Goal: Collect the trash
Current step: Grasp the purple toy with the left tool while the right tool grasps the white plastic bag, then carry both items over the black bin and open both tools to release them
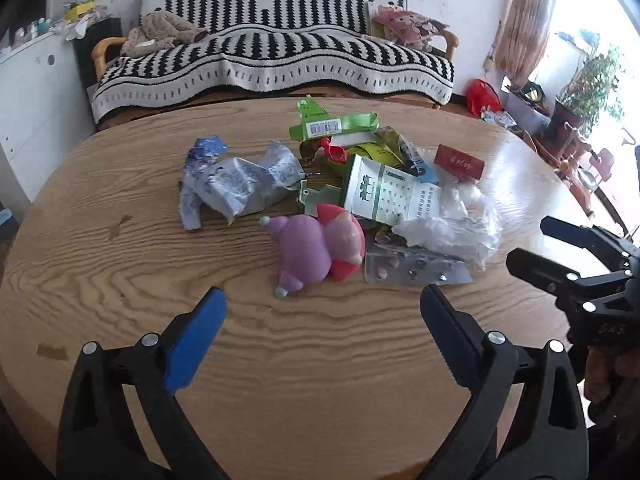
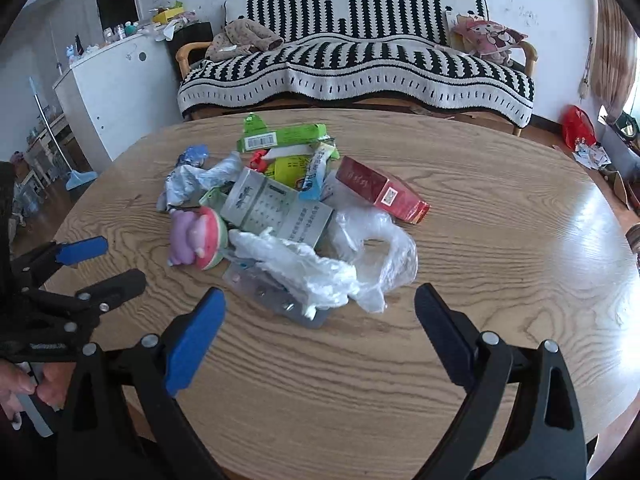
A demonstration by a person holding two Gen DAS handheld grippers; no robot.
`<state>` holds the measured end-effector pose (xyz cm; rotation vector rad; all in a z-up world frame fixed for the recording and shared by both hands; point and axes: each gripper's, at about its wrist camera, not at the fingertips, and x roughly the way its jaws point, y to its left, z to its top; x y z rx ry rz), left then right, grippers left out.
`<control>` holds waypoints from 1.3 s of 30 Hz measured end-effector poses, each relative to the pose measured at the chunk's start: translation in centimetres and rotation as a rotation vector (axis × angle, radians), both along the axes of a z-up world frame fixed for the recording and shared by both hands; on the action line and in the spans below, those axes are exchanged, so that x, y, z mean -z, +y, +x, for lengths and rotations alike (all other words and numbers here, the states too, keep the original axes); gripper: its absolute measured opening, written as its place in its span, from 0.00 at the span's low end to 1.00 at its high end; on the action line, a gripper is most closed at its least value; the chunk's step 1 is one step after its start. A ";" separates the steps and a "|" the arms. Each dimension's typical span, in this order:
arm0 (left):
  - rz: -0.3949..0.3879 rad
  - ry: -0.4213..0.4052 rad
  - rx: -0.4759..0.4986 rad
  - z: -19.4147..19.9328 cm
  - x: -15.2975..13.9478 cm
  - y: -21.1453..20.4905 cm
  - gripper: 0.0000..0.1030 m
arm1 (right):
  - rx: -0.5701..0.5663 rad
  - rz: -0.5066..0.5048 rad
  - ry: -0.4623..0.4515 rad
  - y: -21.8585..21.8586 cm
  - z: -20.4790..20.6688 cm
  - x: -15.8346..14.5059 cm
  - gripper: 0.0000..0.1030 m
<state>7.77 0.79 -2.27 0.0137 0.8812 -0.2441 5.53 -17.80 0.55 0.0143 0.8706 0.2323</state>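
Left wrist view: left hand-held gripper (image 1: 323,300), jaws spread wide, empty, hovering over bare wood short of the trash pile. Right wrist view: right hand-held gripper (image 2: 320,300), equally wide, empty, likewise short of the pile. Neither touches anything.

Trash, heaped near the middle of the tabletop (image 1: 120,272), pieces overlapping:
- crumpled blue-white wrapper (image 1: 236,184), left side;
- purple-and-pink toy (image 1: 316,252), nearest the left gripper;
- blister pack (image 2: 276,296), flat, partly under the clear bag;
- clear bag (image 2: 340,260), crumpled, nearest the right gripper;
- grey-green leaflet (image 2: 276,208), centre;
- green carton (image 1: 332,126), far edge, barcode up;
- red box (image 2: 382,194), right of the heap, touching the bag.

Step in hand, by my reading: the approach, with nothing collected yet. No bin or sack appears in either view, so where the trash is bound cannot be told. The next move likely calls for lowering one gripper onto a near item; the bag or toy offers bulk to pinch, while the flat blister pack would need its edge caught.

Surface: rounded wood-grain top, glare at the right.

Room: sofa (image 2: 360,60) under a black-and-white throw behind; white cabinet (image 2: 116,92) left; curtain (image 1: 528,20) and bright window right.
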 end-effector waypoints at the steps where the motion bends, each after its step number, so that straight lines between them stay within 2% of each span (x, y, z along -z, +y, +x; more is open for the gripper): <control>1: 0.009 -0.001 0.003 0.3 0.4 -0.2 0.92 | -0.003 -0.002 0.008 0.0 0.4 0.2 0.89; 5: 0.028 0.028 -0.024 2.8 2.6 -0.5 0.92 | -0.002 -0.026 0.041 0.3 2.0 2.0 0.89; 8: -0.004 0.054 -0.025 4.2 3.7 -0.6 0.92 | 0.001 -0.020 0.060 0.4 3.3 3.2 0.84; 11: 0.018 0.056 -0.017 5.3 4.5 -1.1 0.92 | -0.009 -0.029 0.058 0.6 4.1 3.9 0.79; 12: 0.034 0.052 -0.024 5.6 4.6 -1.2 0.92 | -0.011 -0.038 0.062 0.7 4.4 4.2 0.75; 16: 0.032 0.068 -0.041 6.6 5.2 -1.2 0.92 | -0.034 -0.020 0.084 1.1 4.6 4.7 0.34; 17: 0.021 0.070 -0.044 6.6 5.3 -1.1 0.91 | -0.037 -0.023 0.077 1.2 4.4 4.5 0.33; 18: 0.009 0.070 -0.044 6.5 5.3 -1.0 0.82 | -0.038 -0.019 0.073 1.1 4.3 4.3 0.28; 19: -0.005 0.067 -0.042 6.4 5.2 -0.9 0.74 | -0.037 -0.007 0.068 1.1 4.0 3.9 0.27; 20: -0.022 0.066 -0.035 6.2 4.9 -0.8 0.59 | -0.032 0.013 0.061 0.8 3.8 3.5 0.26; 22: -0.015 0.077 -0.070 5.9 4.5 -0.7 0.56 | -0.024 0.032 0.045 0.3 3.3 2.6 0.26; 33: -0.014 0.049 -0.104 4.5 2.1 -0.8 0.53 | -0.009 0.025 0.000 -1.9 0.6 -0.1 0.25; 39: -0.026 0.026 -0.099 3.5 1.0 -1.9 0.53 | 0.038 0.002 -0.023 -5.1 -1.2 -1.3 0.25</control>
